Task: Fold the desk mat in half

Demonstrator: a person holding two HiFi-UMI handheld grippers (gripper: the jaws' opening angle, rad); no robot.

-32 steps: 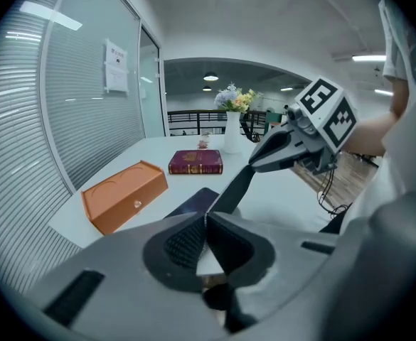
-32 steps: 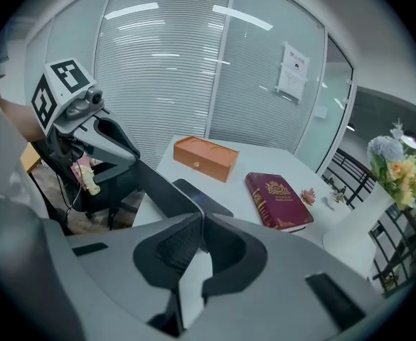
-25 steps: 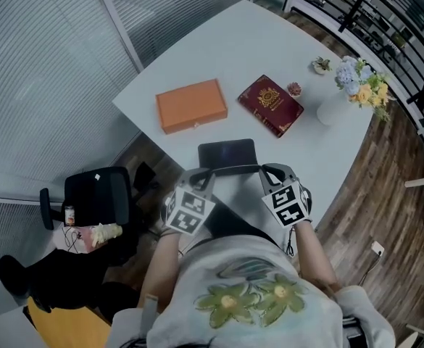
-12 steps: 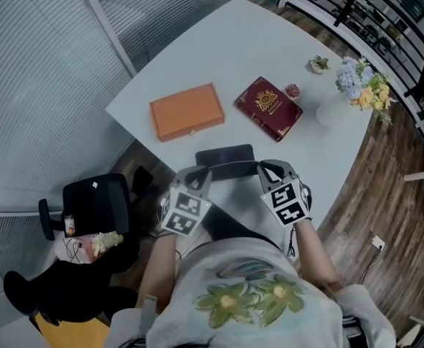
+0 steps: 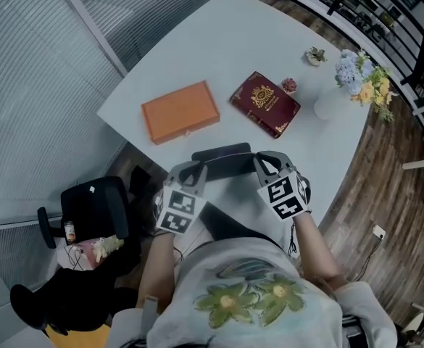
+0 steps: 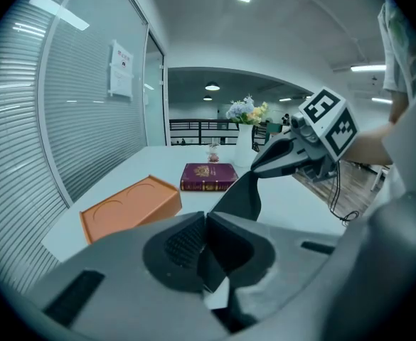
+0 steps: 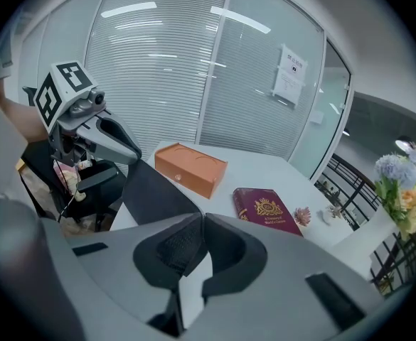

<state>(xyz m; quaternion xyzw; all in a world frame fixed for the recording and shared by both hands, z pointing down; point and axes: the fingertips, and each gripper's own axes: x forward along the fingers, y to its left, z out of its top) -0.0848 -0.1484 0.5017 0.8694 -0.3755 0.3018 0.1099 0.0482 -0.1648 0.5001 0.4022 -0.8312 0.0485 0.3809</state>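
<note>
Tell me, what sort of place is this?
Most likely an office meeting room: a large pale table, glass partition walls with slatted blinds, and a black swivel chair beside the table.

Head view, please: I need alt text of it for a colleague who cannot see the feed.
Seen from above, a person's left gripper and right gripper each clamp one side of a dark flexible desk mat, held up at the near edge of a pale grey table. Beyond it lie a flat orange box and a maroon gold-crested book.
</note>
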